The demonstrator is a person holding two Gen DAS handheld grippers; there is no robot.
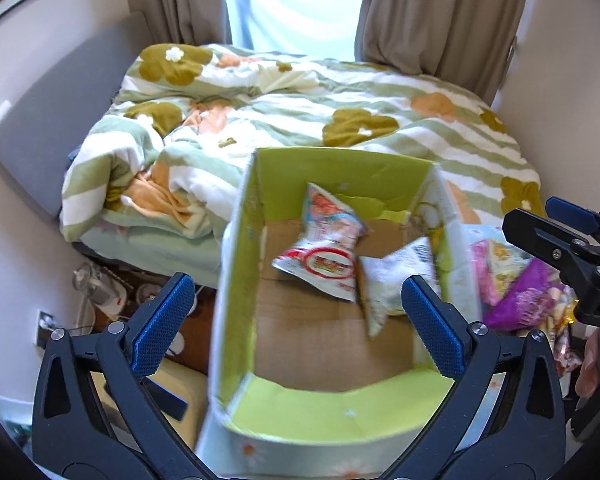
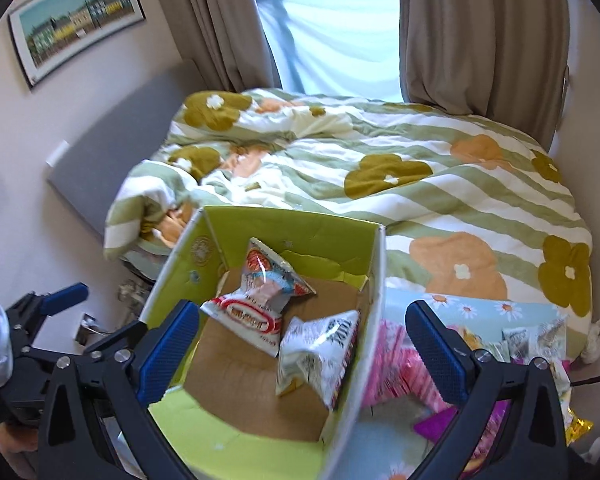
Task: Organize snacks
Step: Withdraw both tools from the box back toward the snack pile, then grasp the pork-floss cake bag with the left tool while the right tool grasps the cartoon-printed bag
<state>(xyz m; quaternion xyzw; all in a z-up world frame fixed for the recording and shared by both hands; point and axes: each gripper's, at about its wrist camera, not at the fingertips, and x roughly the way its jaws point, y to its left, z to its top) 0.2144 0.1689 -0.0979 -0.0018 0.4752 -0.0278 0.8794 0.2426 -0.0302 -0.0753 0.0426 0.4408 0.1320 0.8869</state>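
Observation:
A green cardboard box [image 1: 332, 412] with a brown floor stands open below both grippers; it also shows in the right wrist view [image 2: 260, 444]. Inside lie a red-and-white snack bag [image 1: 320, 268] [image 2: 248, 316], a pink-and-blue bag [image 1: 332, 212] [image 2: 272, 272] and a white bag [image 1: 392, 280] [image 2: 316, 356]. My left gripper [image 1: 296, 320] is open and empty above the box. My right gripper [image 2: 300, 344] is open and empty above the box's right wall. More snack bags, pink [image 2: 396, 364] and purple [image 1: 528, 300], lie right of the box.
A bed with a striped flowered duvet [image 1: 340, 108] fills the space behind the box. Curtains [image 2: 480, 28] and a window are beyond it. A grey headboard [image 1: 60, 104] and a wall are at the left. A fan and clutter [image 1: 96, 288] sit on the floor, left of the box.

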